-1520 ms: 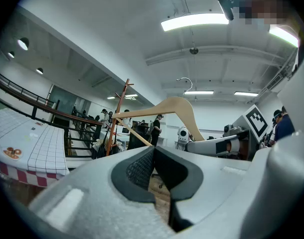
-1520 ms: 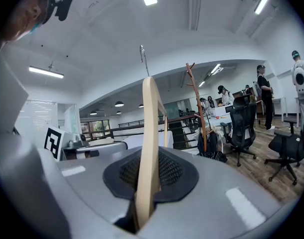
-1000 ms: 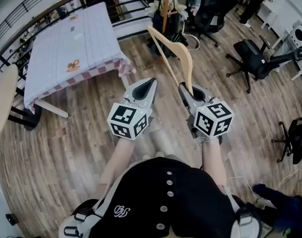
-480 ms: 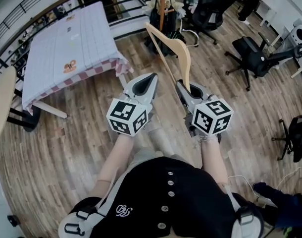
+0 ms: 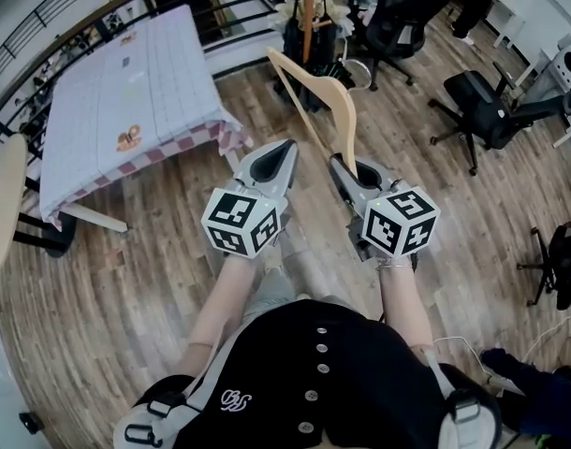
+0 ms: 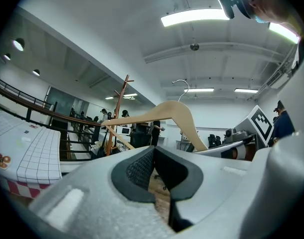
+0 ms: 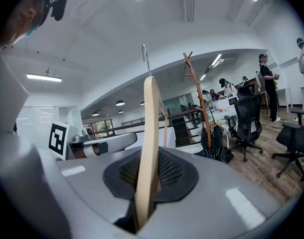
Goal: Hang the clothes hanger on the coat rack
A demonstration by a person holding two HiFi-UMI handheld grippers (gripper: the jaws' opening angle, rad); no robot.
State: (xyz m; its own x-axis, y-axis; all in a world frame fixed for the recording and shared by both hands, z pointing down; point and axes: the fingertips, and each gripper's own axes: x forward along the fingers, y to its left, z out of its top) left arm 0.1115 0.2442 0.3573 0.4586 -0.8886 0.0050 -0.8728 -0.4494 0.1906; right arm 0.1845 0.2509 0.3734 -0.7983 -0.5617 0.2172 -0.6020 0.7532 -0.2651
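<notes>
**Hanger clamped in your right gripper, coat rack dead ahead**

Your right gripper has its jaws clenched on the lower end of the wooden clothes hanger. The pale arm stands edge-on between the two dark pads and rises straight toward 12 o'clock, with its wire hook at the very top. Your left gripper has its jaws pressed together at the tips and nothing between them. Only a narrow slit lower down shows the floor.

From your head view, the right gripper and left gripper sit side by side in front of your chest, both aimed toward 12 o'clock, each with its marker cube nearest you. The clothes hanger runs up out of the right gripper's jaws, bends at its shoulder and slants away toward 11 o'clock, clear of the left gripper.

The coat rack — a brown wooden pole — stands at 12 o'clock beyond the hanger's far tip, and the hanger is not on it. In the left gripper view the rack shows at 10 o'clock, behind the hanger.

A table under a checked cloth lies at 10 o'clock — and black office chairs stand at 2 o'clock on the wooden floor.
</notes>
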